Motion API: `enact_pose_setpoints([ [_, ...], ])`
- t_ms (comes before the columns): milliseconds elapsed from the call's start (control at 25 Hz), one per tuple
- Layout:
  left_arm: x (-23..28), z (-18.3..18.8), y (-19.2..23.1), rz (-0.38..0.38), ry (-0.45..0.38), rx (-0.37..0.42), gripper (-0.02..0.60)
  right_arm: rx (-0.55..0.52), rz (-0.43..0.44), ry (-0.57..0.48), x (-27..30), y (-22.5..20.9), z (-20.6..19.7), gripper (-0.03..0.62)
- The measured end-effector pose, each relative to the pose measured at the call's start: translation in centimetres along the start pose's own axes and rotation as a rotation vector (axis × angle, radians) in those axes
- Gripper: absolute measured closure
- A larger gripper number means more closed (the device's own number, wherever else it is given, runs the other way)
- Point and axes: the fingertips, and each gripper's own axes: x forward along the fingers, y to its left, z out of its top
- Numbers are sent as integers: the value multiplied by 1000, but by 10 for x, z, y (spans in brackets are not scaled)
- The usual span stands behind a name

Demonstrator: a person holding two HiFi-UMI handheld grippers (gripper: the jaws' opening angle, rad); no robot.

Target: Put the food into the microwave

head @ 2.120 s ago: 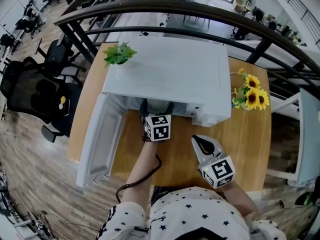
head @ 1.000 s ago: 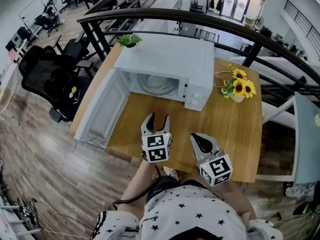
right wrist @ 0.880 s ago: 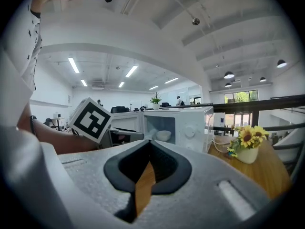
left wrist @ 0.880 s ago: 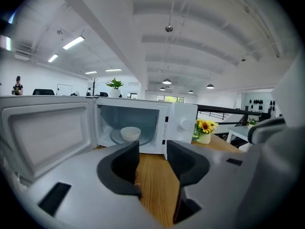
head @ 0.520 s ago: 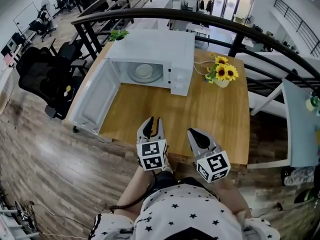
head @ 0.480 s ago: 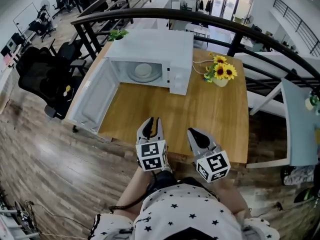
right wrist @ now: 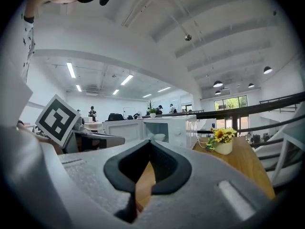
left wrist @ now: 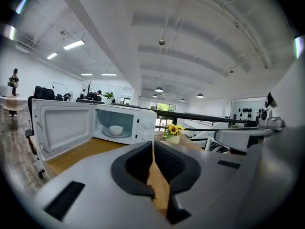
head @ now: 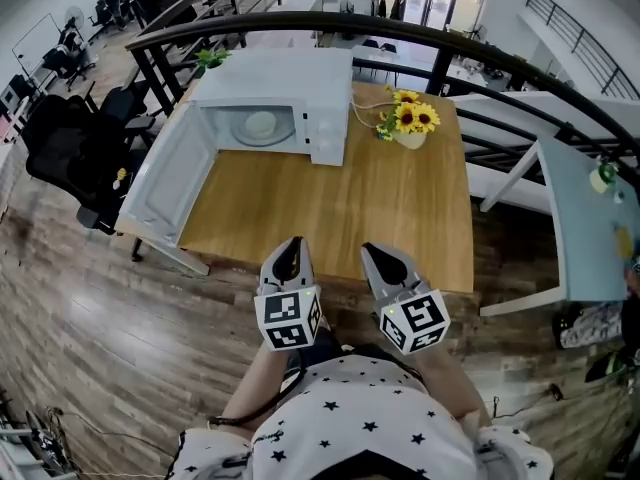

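The bowl (head: 260, 124) sits inside the microwave (head: 285, 73), whose door (head: 165, 183) hangs wide open to the microwave's left. Both grippers are well in front of the microwave. The left gripper (head: 293, 242) has just been closing its jaws, which now meet with nothing between them. The right gripper (head: 370, 252) has its jaws together too, and empty.

The food looks placed, so I judge the risk lies in the door. Left open, it leaves the job unfinished. If a gripper swings it shut too hard, the microwave may shift toward the sunflowers (head: 408, 120) just right of it, or the bowl may slide inside. A push close to the hinge side may fail to latch it.
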Motion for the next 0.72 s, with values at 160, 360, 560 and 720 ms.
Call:
enact_pose_setpoints([
  [160, -19, -5, -19, -29, -9, -4, 569, 9, -6, -5, -20, 3, -6, 589],
  [360, -36, -12, -37, -58, 0, -1, 577, 24, -19, -7, -43, 6, -13, 589],
  [560, -47, -16, -46, -67, -1, 5, 578, 29, -24, -6, -55, 9, -16, 589],
  [720, -48, -16, -49, -72, -5, 12, 578, 30, -30, -9, -58, 9, -17, 589],
])
